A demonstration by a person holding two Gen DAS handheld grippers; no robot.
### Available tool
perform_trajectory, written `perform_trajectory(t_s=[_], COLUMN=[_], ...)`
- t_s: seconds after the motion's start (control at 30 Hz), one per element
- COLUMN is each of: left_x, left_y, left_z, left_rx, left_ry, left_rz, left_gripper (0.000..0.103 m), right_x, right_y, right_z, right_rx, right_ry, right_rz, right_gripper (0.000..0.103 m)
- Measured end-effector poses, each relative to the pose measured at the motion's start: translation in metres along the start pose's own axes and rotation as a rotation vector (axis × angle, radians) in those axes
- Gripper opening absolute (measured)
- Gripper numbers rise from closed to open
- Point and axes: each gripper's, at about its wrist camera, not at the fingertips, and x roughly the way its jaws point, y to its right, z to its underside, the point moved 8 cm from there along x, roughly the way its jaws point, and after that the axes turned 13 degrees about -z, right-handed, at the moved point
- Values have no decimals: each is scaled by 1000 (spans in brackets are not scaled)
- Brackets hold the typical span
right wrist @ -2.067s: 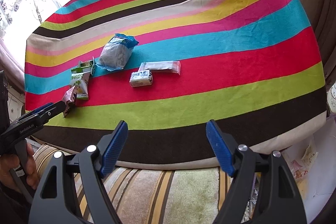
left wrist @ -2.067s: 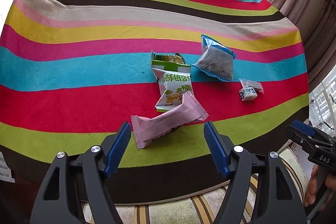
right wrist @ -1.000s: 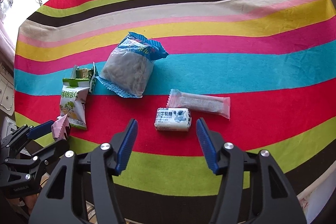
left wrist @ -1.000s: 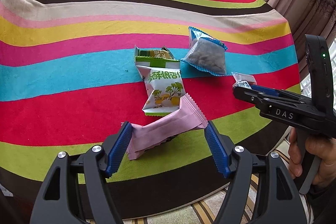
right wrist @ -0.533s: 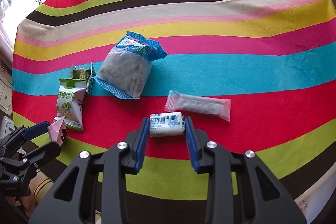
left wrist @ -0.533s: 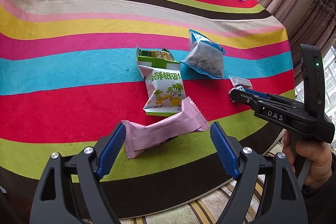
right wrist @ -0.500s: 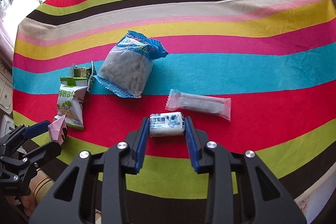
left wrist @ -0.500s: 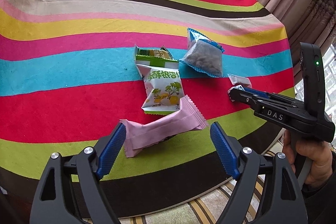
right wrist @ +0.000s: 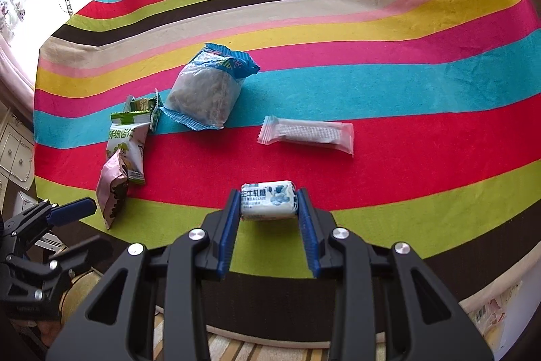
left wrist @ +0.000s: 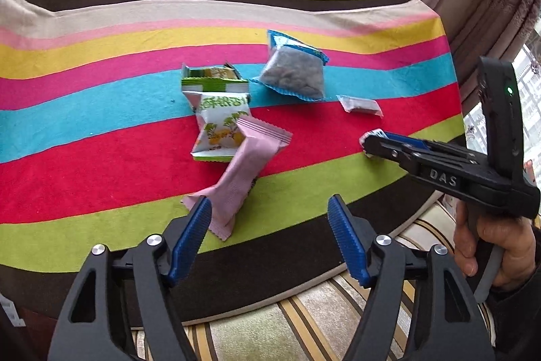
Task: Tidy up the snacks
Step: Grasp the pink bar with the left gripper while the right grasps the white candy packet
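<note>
Left hand-held gripper [left wrist: 268, 225] sits at the near edge of the striped tabletop [left wrist: 101, 137], fingers spread wide apart w/ nothing pinched. The pink wafer pack [left wrist: 241, 173] lies just ahead of it, near end touching the left pad, far end resting on the white-green snack pouch [left wrist: 221, 131]. Prob lined up that way so one squeeze could grab the pack, but rn it's angled off to the left side, so a close might only clip the crimped end.

Behind the pouch: a green-white packet [left wrist: 213, 80], partly tucked under it. Next over, the blue-edged bag of seeds [right wrist: 206, 90] on the teal stripe, corner touching the green one. So the left bunch looks like the pile being built, imo.

Further right, a clear-wrapped bar [right wrist: 307, 132] alone on the red stripe, apart from the rest.

Right hand-held gripper [right wrist: 268, 202] is clamped on the small white-blue candy block [right wrist: 268, 200], pads on both short ends. Can't tell if it's lifted off the cloth. Gripping endwise prob keeps it flat for carrying to the pile.
</note>
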Motion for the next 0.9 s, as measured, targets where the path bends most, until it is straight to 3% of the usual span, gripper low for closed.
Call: perform_trajectory(t_s=[0.17,0.27,0.5,0.53,0.57,0.9], left_x=[4,17,25,24,24,6], left_y=[-6,-4,4,7,10,36], left_z=[-9,-11,-11,-10,-8,1], left_rx=[33,69,132,146,151,144], left_ry=[13,-11,-24,-22,-32,-23], left_rz=[-90,-124,-156,-156,-149,-123], left_gripper=[61,47,39,32,14,15], right_x=[-12,-19,-38,-40,-42,-64], right_y=[-4,-4,1,2,3,14], right_z=[9,14,25,26,27,39], right_rx=[-6,2,18,20,22,48], right_ry=[8,15,34,37,41,73], right_rz=[-14,-22,-34,-35,-37,-49], right_gripper=[34,34,34,34,34,34])
